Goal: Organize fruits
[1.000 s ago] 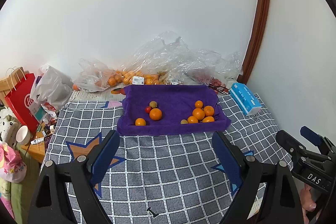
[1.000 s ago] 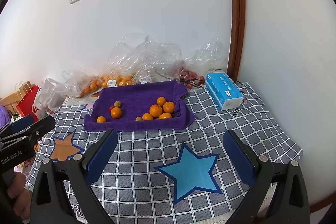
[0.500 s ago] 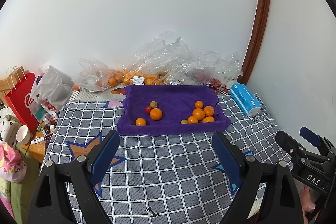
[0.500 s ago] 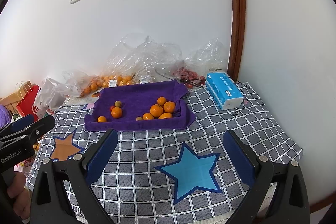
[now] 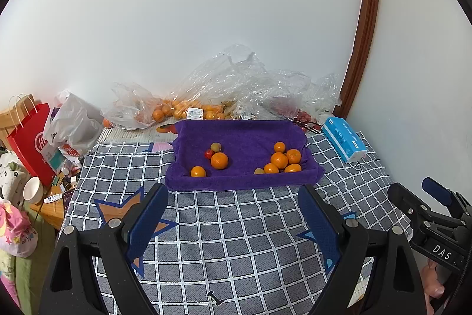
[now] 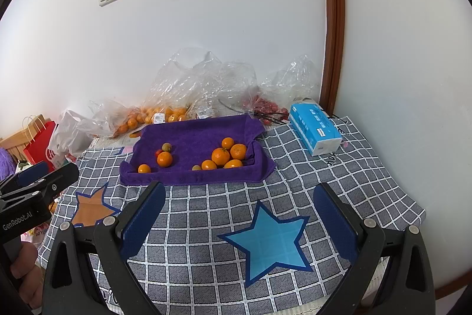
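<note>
The left gripper (image 5: pixel 233 214) fills the bottom of its frame with jaws spread wide and nothing between them, hovering over a grey checked cloth (image 5: pixel 236 241) with star patches that covers the desk. The right gripper (image 6: pixel 239 214) is posed the same way in its own view, jaws wide and empty, above a blue star (image 6: pixel 268 241) on that cloth. Both point toward the frame centre, where a purple towel (image 5: pixel 244 138) is shaped into a shallow tray, probably so round fruit cannot roll off. On its left side sit two oranges (image 5: pixel 219 161), a small red fruit (image 5: pixel 209 154) and a brownish-green one (image 5: pixel 215 147); on its right side a cluster of oranges (image 5: pixel 279 160) lies packed together with another small greenish fruit (image 5: pixel 259 171) just beside it. The mixed left group suggests sorting is unfinished. Behind the towel, against the white wall, crumpled clear plastic bags (image 5: pixel 236 90) hold more oranges. A blue tissue box (image 6: pixel 314 132) lies to the right, and a red paper bag (image 5: pixel 29 138) stands at the left edge.
</note>
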`<state>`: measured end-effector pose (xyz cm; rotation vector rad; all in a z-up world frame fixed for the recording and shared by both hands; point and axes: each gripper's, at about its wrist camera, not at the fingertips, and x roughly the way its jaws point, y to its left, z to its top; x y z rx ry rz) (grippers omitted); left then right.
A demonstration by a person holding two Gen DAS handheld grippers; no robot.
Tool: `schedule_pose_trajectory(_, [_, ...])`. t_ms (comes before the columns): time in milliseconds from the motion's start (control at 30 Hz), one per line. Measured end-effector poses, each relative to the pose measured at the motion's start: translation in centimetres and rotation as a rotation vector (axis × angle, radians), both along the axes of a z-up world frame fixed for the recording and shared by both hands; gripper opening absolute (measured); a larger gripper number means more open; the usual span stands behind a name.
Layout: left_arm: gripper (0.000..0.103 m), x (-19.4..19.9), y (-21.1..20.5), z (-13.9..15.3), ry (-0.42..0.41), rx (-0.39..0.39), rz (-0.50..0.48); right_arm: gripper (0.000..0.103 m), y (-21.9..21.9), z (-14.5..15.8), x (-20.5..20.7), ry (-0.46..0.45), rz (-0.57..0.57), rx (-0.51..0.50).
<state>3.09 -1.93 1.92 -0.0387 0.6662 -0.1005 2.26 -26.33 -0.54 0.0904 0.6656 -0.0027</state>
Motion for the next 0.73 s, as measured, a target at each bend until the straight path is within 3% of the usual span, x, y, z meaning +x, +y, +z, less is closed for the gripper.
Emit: schedule_pose_trajectory(733, [0.09,0.2,-0.16,0.08,0.001,-0.001,0.009,0.099,0.11,0.05,0.03,0.0,0.003,0.0])
